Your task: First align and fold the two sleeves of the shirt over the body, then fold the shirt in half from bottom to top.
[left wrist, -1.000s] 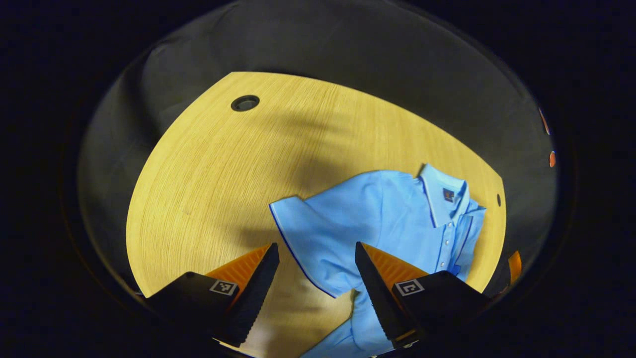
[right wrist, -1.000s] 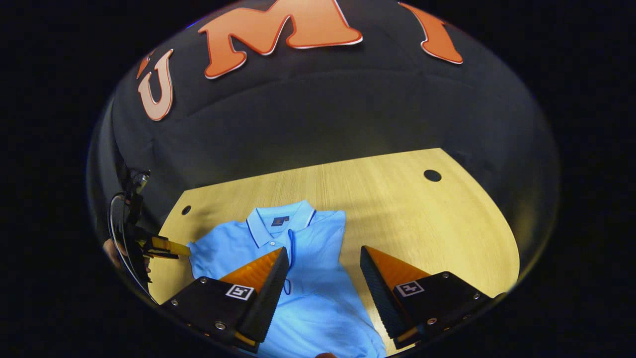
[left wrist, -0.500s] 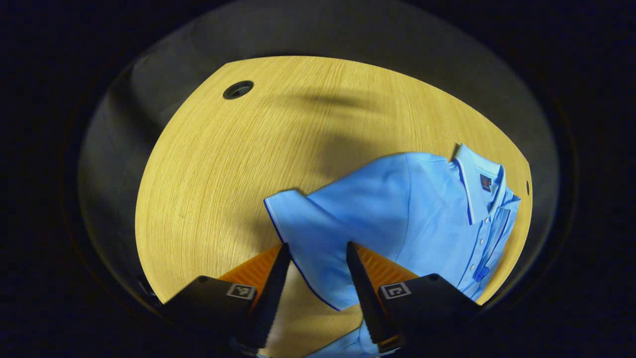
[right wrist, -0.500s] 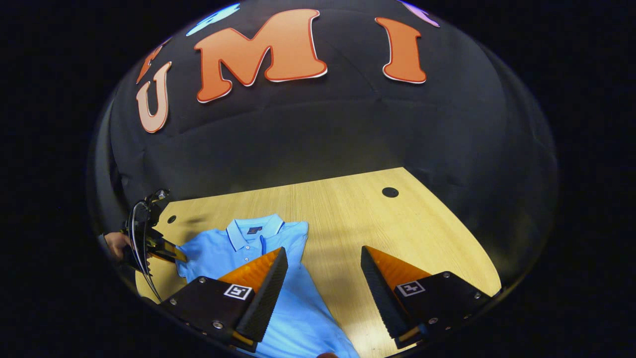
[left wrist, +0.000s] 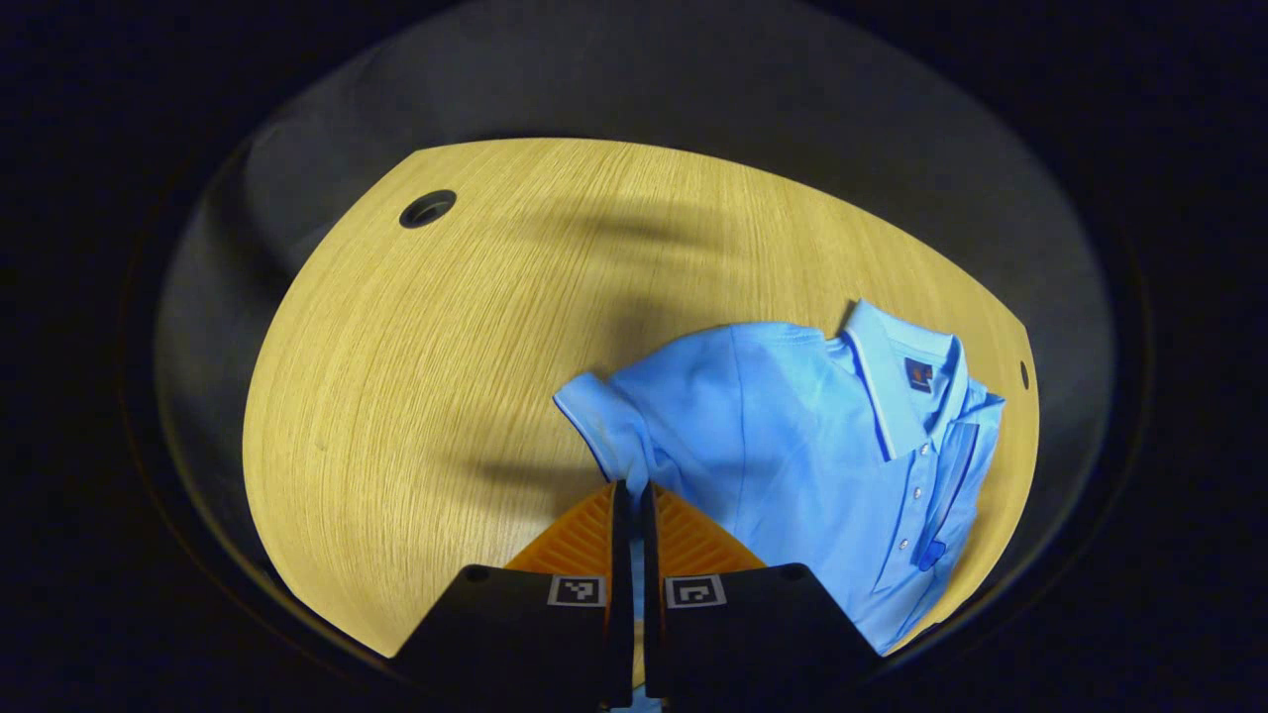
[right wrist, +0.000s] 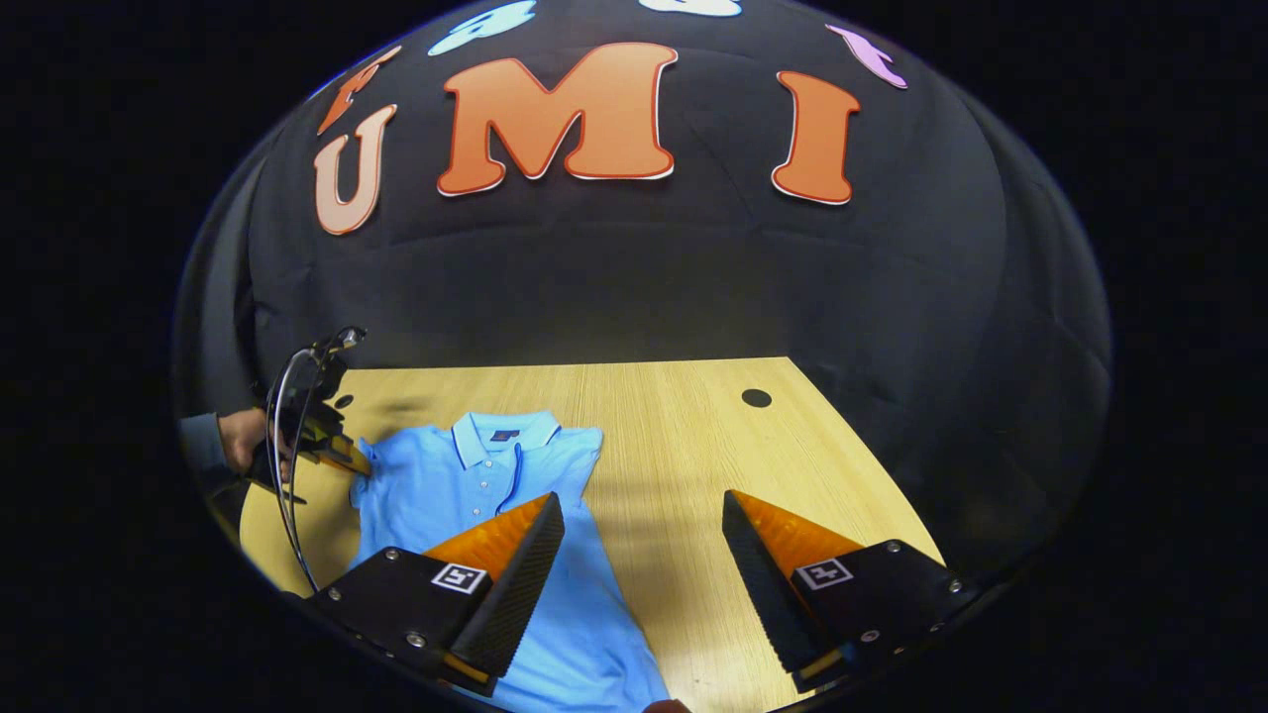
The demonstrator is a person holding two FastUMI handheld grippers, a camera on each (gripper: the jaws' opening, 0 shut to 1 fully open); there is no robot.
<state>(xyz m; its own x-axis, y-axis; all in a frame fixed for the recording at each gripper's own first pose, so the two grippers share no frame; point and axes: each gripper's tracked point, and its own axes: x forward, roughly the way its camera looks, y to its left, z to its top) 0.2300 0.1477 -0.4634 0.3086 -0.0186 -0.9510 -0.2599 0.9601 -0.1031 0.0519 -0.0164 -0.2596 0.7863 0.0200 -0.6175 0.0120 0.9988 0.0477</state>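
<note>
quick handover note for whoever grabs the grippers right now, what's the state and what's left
Left gripper: shut on the sleeve at its cuff.
Right gripper: open, holding nothing, above the table beside the shirt.
Shirt lies face up, collar toward the far edge.
Done: the other sleeve appears already folded over the body.
Left: fold the pinched sleeve over the body, then fold bottom to top.

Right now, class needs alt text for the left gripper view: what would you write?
The left gripper is shut on the sleeve of a light blue polo shirt lying on a wooden table, collar to the right.
</note>
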